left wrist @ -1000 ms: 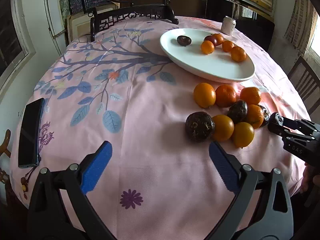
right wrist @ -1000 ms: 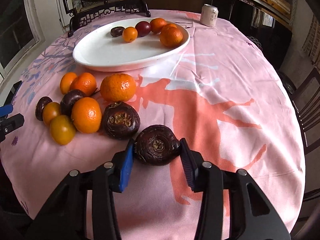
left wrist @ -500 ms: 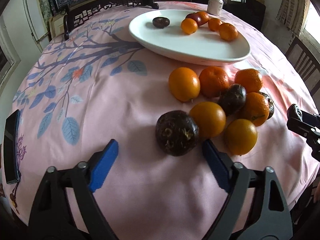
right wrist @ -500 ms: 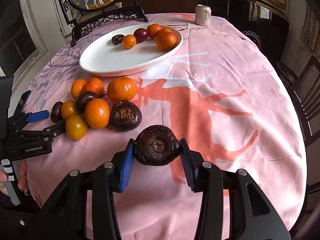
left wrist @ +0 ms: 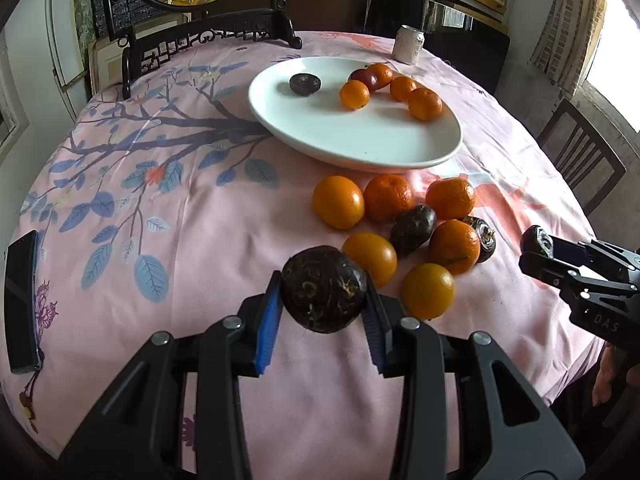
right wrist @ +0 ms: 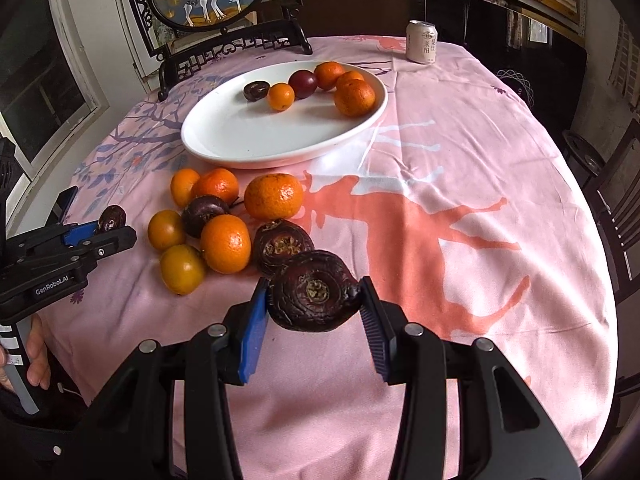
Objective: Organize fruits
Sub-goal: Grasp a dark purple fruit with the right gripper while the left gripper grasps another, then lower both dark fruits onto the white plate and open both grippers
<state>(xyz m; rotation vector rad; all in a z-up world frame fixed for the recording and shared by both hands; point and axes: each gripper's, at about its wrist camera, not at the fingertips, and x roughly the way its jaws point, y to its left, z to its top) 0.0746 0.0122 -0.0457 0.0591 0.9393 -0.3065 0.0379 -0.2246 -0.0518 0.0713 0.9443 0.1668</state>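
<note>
Here, left gripper (left wrist: 323, 312) closed on a dark wrinkled fruit (left wrist: 323, 289) above the pink tablecloth (left wrist: 160, 208), right gripper (right wrist: 314, 312) closed on a second dark fruit (right wrist: 314, 290), loose oranges (left wrist: 372, 216) near the white plate (left wrist: 360, 140), farther away.

Soft daylight enters from a blown-out window (left wrist: 622, 20) at the right edge of the left wrist view, leaving the white plate (left wrist: 360, 140) bright and lightly glossed. Fruits cast soft shadows on the pink tablecloth (right wrist: 460, 240). Fisheye distortion bends the room, corners vignette to black, and the near gripper arms look soft.
</note>
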